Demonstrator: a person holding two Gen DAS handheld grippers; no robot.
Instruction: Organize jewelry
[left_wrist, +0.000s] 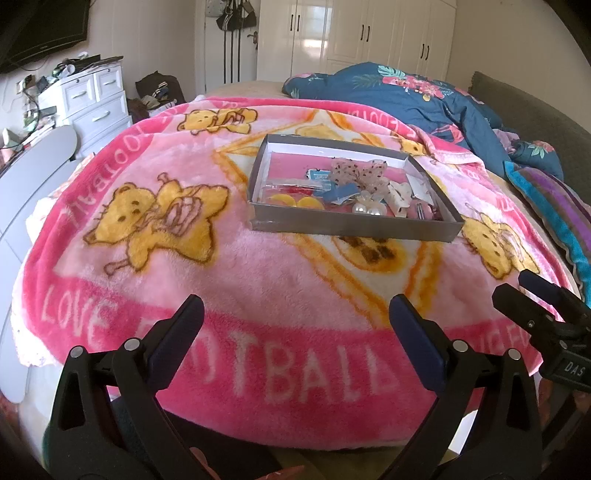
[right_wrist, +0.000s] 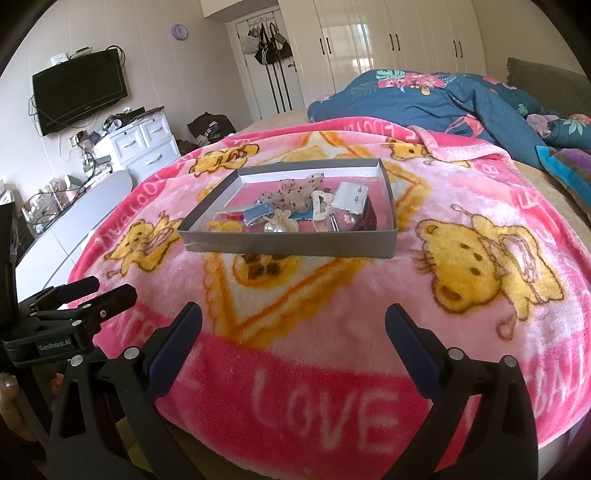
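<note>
— Where was the jewelry?

— In the grey box (left_wrist: 347, 221) on the pink blanket (left_wrist: 258, 280), well ahead of both my grippers. A lace bow (left_wrist: 356, 173), pearl pieces (left_wrist: 365, 208) and small packets lay heaped inside; I couldn't make out the smallest ones.

— Your fingers?

— My left gripper (left_wrist: 295, 332) and right gripper (right_wrist: 293, 332) both stood wide, holding nothing.

— Anything in the way?

— Only the blue quilt (right_wrist: 436, 99) behind, and white drawers (left_wrist: 96, 99) far left.

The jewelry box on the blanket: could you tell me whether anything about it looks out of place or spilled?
Nothing has spilled: the grey box sits flat on the pink blanket. Inside, though, the bow, pearl pieces and small packets lie jumbled together toward the near side, unsorted.
</note>
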